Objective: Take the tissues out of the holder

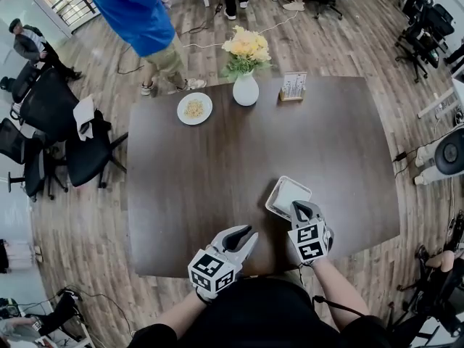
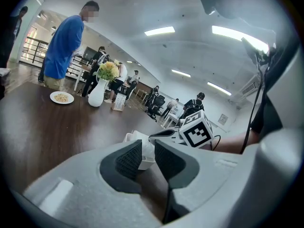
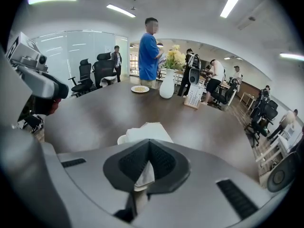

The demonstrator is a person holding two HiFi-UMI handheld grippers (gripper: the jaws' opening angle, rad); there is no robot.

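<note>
The white tissue holder lies near the front right of the dark table, with a white tissue standing up out of it. My right gripper is at the holder's near edge, shut on a fold of that tissue, which shows pinched between its pads in the right gripper view. My left gripper hovers to the left of the holder, near the table's front edge. Its jaws stand a little apart with nothing between them; past them I see the holder and the right gripper's marker cube.
At the far side of the table stand a white vase of yellow flowers, a plate of food and a small card stand. A person in blue stands beyond it. Black office chairs are at the left.
</note>
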